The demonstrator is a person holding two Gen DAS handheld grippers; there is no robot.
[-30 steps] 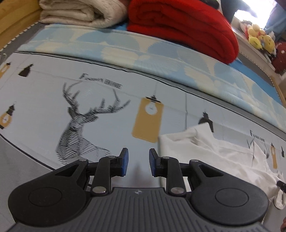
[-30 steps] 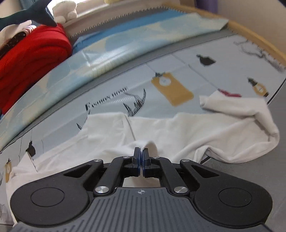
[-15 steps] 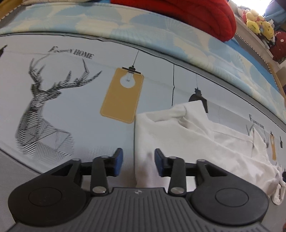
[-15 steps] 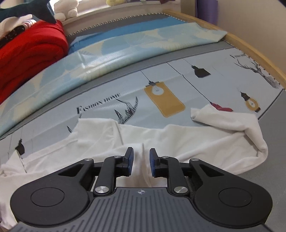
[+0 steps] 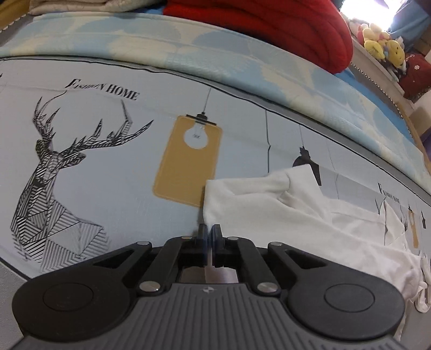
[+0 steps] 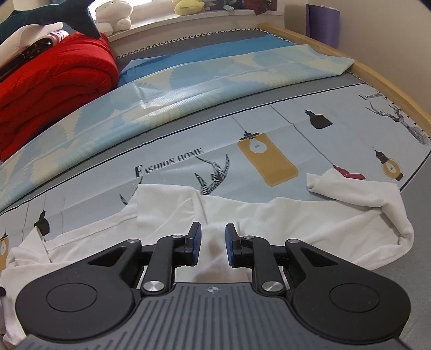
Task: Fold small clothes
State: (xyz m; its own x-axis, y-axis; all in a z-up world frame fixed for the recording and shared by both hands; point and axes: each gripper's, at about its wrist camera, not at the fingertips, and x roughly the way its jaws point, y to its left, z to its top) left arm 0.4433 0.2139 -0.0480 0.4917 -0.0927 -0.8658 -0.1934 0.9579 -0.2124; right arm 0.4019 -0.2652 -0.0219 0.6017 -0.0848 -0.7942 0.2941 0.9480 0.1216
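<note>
A small white garment (image 5: 309, 215) lies crumpled on a printed bed sheet (image 5: 107, 167). In the left wrist view my left gripper (image 5: 209, 237) is shut on the garment's near left edge, low on the sheet. In the right wrist view the same white garment (image 6: 282, 215) spreads across the sheet, with a sleeve folded over at the right (image 6: 377, 199). My right gripper (image 6: 212, 242) is open and empty, just above the garment's middle.
A folded red blanket (image 5: 282, 29) and a beige blanket (image 5: 80, 5) sit at the back on a blue leaf-patterned cover (image 5: 188, 51). Plush toys (image 5: 382, 45) line the window ledge. A wooden bed rail (image 6: 363, 70) runs along the right.
My left gripper moved right onto the garment's edge and shut on it. My right gripper let go of the garment, opened and drew back a little.
</note>
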